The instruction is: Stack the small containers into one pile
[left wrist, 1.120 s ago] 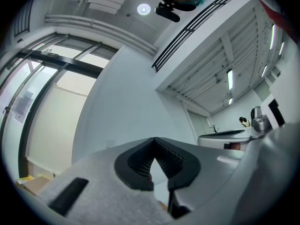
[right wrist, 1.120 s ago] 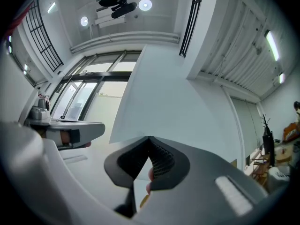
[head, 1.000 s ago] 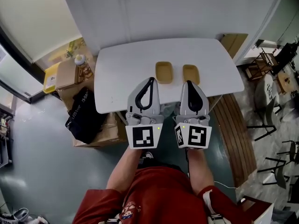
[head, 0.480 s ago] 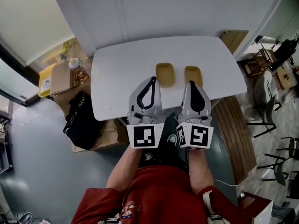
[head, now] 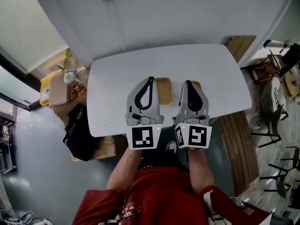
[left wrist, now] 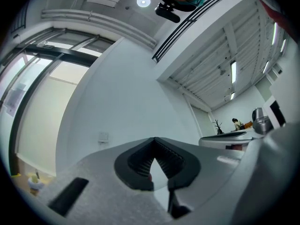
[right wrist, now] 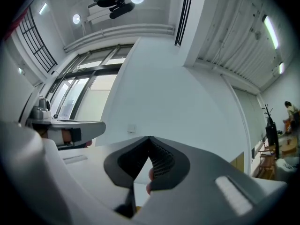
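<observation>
white table (head: 112, 74) bears two tan containers (head: 165, 87) (head: 197, 84), seemingly apart, half hidden behind closed, empty left and right hand-held grippers (head: 150, 80) (head: 188, 83).

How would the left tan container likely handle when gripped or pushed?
The left container looks small and shallow, so it is probably light. Its low, wide shape resting flat on the table suggests sliding, not tipping or rolling, when pushed.

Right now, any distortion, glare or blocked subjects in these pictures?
Head view: sharp, evenly lit, edges bowed; left claw and right claw overlap the two tan containers. Left and right gripper views: heavy fisheye, dark corners, bright ceiling lights.
</observation>
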Motion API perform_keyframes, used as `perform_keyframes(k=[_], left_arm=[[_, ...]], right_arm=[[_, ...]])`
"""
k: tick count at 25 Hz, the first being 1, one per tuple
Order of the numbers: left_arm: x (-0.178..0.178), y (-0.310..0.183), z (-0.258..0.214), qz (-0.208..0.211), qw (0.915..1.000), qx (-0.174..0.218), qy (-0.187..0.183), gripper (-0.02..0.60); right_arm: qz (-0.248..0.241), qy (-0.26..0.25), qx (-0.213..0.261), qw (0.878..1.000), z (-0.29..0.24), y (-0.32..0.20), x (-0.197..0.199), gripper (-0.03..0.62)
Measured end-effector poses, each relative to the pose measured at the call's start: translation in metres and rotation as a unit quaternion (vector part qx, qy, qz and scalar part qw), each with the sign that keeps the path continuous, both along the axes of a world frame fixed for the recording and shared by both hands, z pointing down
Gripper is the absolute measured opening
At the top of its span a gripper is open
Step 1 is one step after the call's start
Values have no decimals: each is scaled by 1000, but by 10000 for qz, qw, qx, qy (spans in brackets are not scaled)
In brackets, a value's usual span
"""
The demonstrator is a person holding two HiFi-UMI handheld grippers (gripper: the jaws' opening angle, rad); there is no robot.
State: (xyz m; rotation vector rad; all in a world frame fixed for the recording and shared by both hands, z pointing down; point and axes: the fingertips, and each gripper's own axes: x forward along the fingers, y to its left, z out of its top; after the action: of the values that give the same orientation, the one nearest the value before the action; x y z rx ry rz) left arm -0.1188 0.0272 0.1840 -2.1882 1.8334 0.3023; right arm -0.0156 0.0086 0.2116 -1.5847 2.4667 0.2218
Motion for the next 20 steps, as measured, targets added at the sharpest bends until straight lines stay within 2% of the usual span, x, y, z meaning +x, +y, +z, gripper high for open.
perform_keyframes(k=[6,11,15,20], left_arm=[[34,-66,-2,-116,9999,-116,-16,2],[52,-100,-4,-234,9996,-117,-81,2],[55,-117,0,-332,9991,-236,-138,2],[40,-138,11,-410,9983,-388,-121,1]], right_arm=[[-150,-17,-54,9999,-6,-64,28,0],[-305,-96,-90,9994,-6,-102,46,2],[-466,-191,-150,9986,-6,-120,49,2],[-521,-193,-293,9980,5,-142,36,1]])
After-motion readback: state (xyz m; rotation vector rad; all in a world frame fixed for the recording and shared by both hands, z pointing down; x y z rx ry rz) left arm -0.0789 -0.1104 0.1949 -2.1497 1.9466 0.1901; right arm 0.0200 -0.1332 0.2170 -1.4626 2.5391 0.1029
